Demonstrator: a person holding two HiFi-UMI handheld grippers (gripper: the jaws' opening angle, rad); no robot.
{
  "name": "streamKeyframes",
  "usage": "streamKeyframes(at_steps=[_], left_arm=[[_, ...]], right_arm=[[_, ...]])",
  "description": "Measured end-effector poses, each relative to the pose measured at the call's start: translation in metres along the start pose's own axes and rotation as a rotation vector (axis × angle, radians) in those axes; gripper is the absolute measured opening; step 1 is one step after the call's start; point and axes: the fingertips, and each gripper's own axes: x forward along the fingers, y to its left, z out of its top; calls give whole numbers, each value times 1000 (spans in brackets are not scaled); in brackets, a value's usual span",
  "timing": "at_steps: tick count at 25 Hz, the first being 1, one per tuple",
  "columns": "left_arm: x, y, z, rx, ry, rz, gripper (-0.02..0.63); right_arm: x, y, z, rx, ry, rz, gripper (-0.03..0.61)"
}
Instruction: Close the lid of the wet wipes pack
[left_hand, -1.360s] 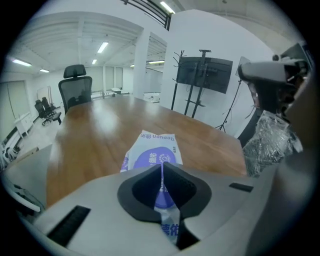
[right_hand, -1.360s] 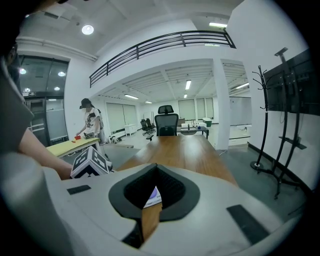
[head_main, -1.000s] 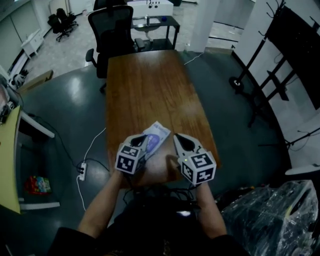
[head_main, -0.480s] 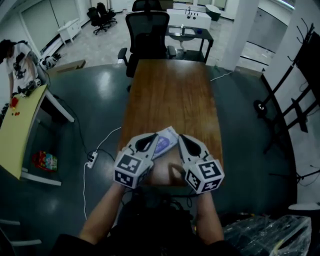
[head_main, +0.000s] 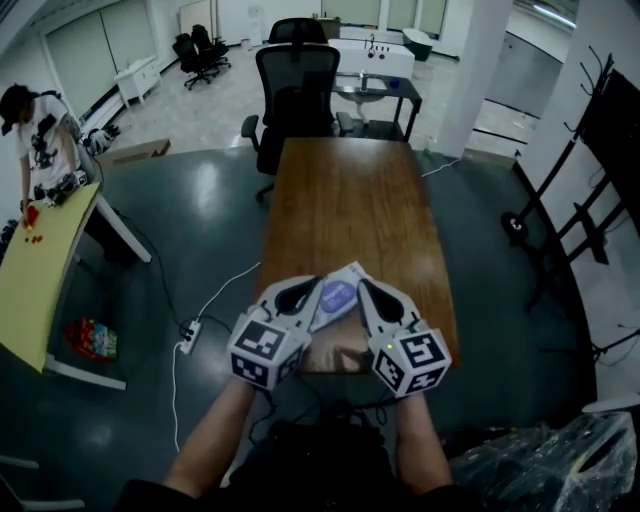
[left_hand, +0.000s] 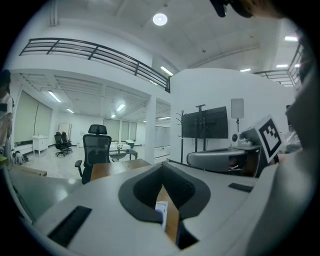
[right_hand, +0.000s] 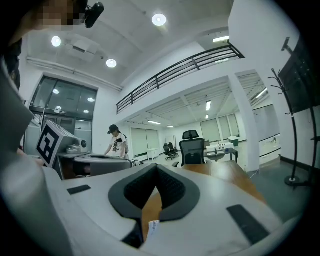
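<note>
Wet wipes pack lies flat on the wooden table, close to its near edge. Its purple lid panel faces up. Whether the lid is latched cannot be made out, and no contents show. Left gripper and right gripper are held above that edge, one on either side of the pack. Each has its jaws pressed together with nothing between them. An office chair stands at the far edge.

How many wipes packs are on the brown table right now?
1. The wipes pack lies at the near end of the table, seen between the left tongs and the right tongs, which cover its edges. No other shows.
</note>
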Motion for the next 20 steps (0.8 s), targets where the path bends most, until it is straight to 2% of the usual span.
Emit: streamKeyframes(at_steps=[11,15,20], left_arm=[[-102,16,-1,-4,-44,-121,7],[-117,12,0,32,-44,-149,6],[-126,5,7,30,-64,-157,7]], right_arm=[[-19,106,-3,-35,8,-111,11],[-26,127,1,-58,-2,-134,11],[-33,140,14,-81,-26,-129,11]])
